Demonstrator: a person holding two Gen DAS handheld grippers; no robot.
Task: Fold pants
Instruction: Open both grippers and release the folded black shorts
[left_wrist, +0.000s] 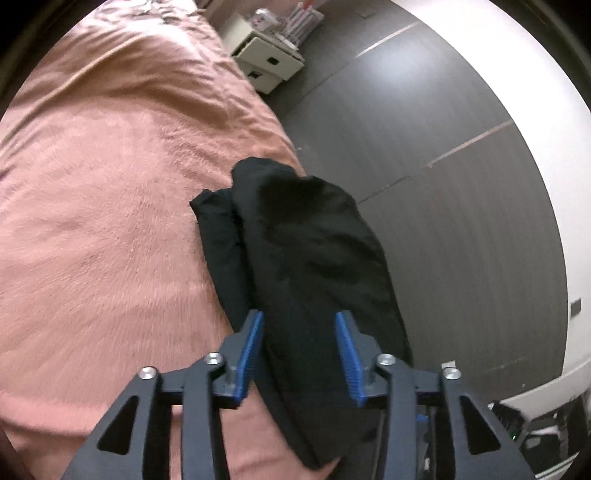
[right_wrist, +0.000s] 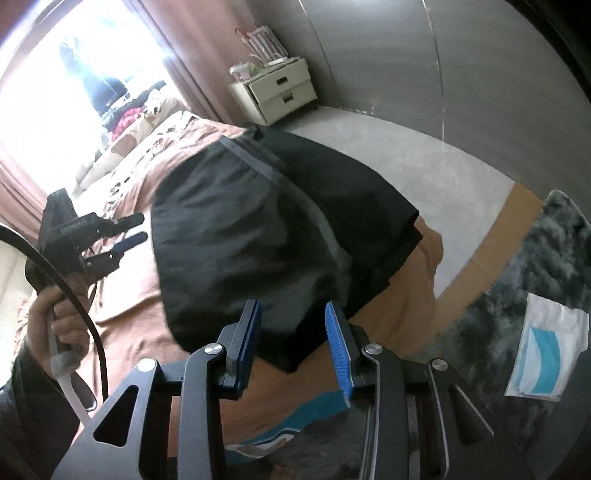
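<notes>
The black pants (left_wrist: 303, 251) lie folded in a thick bundle at the edge of the pink bed (left_wrist: 110, 206). My left gripper (left_wrist: 299, 325) is open, its blue pads on either side of the bundle's near end, with no grip on it. In the right wrist view the pants (right_wrist: 251, 236) lie on the bed corner with the waistband at the far side. My right gripper (right_wrist: 291, 314) is open just over their near edge. The left gripper (right_wrist: 138, 229) shows at the left of that view, held in a hand, fingers apart beside the pants.
A cream nightstand (right_wrist: 280, 90) stands by the grey wall past the bed. A dark rug (right_wrist: 535, 295) with a white and blue packet (right_wrist: 543, 350) lies on the floor at right. Pillows and clothes lie near the window (right_wrist: 74, 92).
</notes>
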